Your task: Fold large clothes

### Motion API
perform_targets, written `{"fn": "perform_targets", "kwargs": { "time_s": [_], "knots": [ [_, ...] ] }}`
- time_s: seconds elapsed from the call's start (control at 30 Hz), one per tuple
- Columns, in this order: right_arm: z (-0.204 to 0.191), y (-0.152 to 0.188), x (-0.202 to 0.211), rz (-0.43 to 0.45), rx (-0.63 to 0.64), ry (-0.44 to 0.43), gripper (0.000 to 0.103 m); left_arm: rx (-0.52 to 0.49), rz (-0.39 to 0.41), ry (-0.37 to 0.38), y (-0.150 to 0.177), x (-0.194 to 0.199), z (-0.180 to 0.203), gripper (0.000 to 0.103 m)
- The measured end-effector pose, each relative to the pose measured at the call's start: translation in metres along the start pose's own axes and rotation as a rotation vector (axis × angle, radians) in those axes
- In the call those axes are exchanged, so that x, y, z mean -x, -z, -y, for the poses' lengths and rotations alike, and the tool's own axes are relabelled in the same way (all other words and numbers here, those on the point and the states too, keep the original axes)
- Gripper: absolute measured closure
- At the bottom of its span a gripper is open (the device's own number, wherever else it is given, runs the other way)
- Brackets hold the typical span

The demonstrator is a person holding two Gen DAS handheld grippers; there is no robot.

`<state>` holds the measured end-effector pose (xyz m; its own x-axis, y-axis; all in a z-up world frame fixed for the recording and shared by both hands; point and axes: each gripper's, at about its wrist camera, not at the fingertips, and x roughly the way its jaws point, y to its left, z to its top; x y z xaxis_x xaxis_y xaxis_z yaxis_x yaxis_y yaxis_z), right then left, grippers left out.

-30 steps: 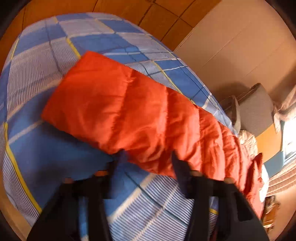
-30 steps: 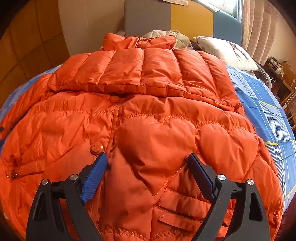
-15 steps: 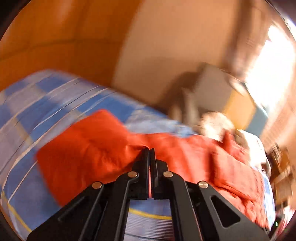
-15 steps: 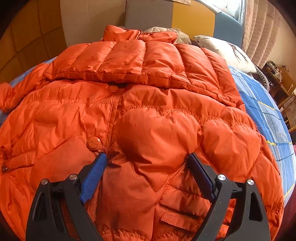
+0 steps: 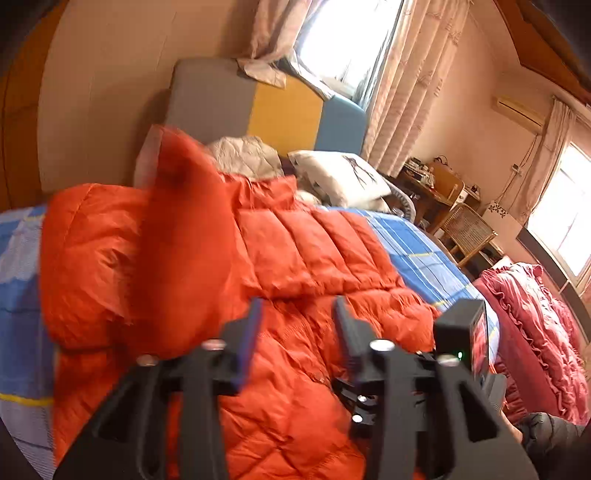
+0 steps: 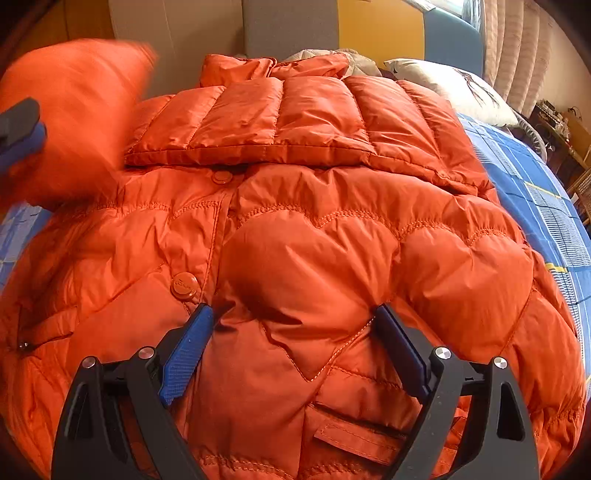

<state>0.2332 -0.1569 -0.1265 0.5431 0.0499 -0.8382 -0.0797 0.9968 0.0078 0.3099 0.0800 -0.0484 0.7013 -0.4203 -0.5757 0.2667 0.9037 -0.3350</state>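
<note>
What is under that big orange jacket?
The orange jacket lies on a blue checked bedsheet, visible along its edges. What lies beneath the jacket's middle is covered and cannot be seen.

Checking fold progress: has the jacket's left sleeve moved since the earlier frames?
Yes. The sleeve has lifted off the blue bedsheet and swung toward the jacket body.

left wrist view: from left side of bed (image 5: pixel 424 254), angled down across orange jacket (image 5: pixel 295 258) toward headboard (image 5: pixel 284 110) and windows, fairly close. right wrist view: from foot end, steeply down, very near jacket front (image 6: pixel 314 258), facing same headboard (image 6: pixel 380 33). shared: jacket, folded sleeve panel, pillow (image 5: pixel 340 177), blue checked cover. right gripper body (image 5: pixel 461 332) seen in left view.
</note>
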Motion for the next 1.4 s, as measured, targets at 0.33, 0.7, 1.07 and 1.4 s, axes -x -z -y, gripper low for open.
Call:
{"fn": "perform_targets", "kwargs": {
  "time_s": [0.33,0.7,1.07,1.4],
  "knots": [
    [0.002,0.0,0.001,-0.002,0.0,0.004,0.015,0.074,-0.058,-0.09,0.045,0.001,-0.019,0.054],
    [0.007,-0.008,0.04,0.097,-0.13,-0.14,0.025,0.243,-0.054,-0.268,0.075,0.015,-0.069,0.051],
    [-0.006,-0.067,-0.017,-0.001,-0.341,-0.275,0.062,0.223,-0.064,-0.284,0.072,0.018,-0.076,0.044],
    [0.023,-0.12,0.036,0.232,-0.238,-0.132,0.088,0.222,-0.072,-0.294,0.06,0.01,-0.08,0.042]
  ]
}}
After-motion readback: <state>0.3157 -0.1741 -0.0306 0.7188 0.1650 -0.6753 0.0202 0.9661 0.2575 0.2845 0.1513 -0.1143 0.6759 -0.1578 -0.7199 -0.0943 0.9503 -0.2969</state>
